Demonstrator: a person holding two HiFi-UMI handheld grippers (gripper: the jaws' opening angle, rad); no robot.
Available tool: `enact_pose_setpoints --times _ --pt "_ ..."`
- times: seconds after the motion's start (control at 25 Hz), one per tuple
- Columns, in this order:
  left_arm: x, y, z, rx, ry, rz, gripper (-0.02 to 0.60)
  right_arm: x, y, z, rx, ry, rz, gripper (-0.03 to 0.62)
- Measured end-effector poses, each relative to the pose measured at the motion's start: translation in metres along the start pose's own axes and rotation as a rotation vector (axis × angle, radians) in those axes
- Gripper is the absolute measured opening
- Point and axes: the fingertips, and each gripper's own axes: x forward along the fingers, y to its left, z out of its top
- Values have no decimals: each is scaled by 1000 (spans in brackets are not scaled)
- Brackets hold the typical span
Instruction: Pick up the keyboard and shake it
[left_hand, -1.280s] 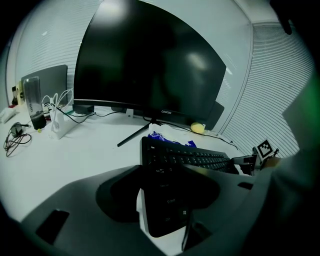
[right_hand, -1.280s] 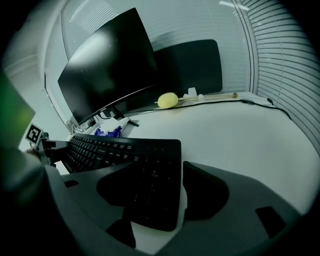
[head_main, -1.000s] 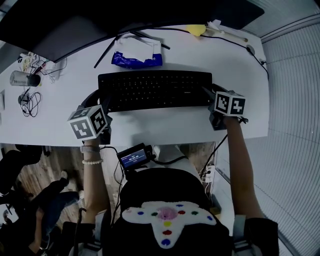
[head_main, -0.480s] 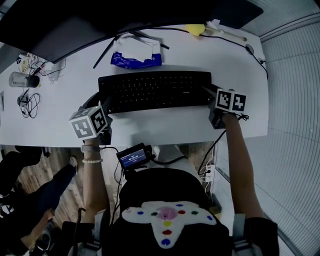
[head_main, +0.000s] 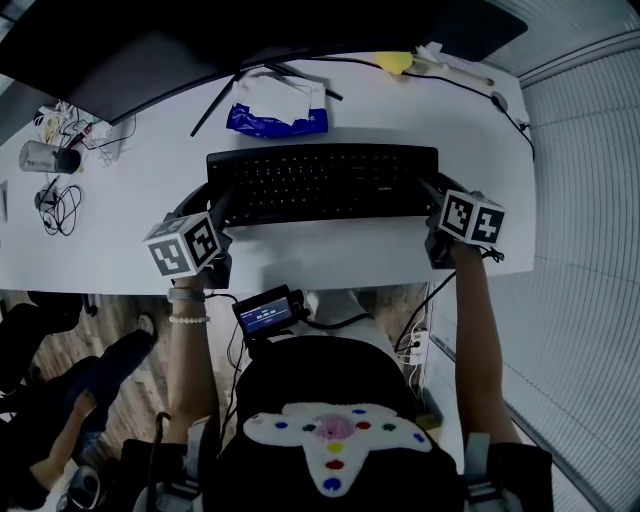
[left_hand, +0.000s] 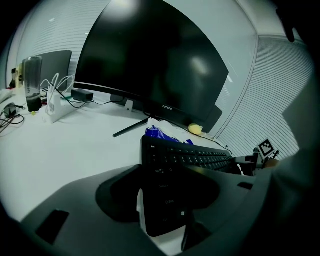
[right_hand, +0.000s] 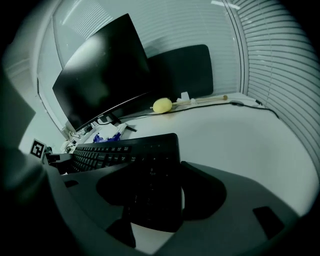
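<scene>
A black keyboard (head_main: 320, 183) lies crosswise over the white desk (head_main: 330, 255), in front of the monitor. My left gripper (head_main: 216, 212) is shut on its left end, and in the left gripper view the jaws close above and below that end of the keyboard (left_hand: 195, 157), held by the left gripper (left_hand: 165, 200). My right gripper (head_main: 434, 196) is shut on the right end; the right gripper view shows the number-pad end of the keyboard (right_hand: 125, 150) between the jaws of the right gripper (right_hand: 155, 200). I cannot tell whether the keyboard is off the desk.
A dark curved monitor (head_main: 150, 50) spans the back, its stand legs (head_main: 215, 105) reaching forward. Behind the keyboard is a blue and white packet (head_main: 275, 105). A yellow object (head_main: 393, 61) and a cable (head_main: 480, 90) are back right; a cup (head_main: 45, 157) and wires sit far left.
The keyboard and both grippers have shifted a little to the right together. Both grippers have kept their hold on its ends.
</scene>
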Motion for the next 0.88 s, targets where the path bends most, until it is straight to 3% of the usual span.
enact_pose_setpoints --times 0.44,0.88 --pt "-12 -23 40 -23 -210 -157 235 -87 27 71 -136 -227 -103 258" --pt "-38 -48 82 -88 -542 -355 229 -202 92 145 -389 -538 -234 247"
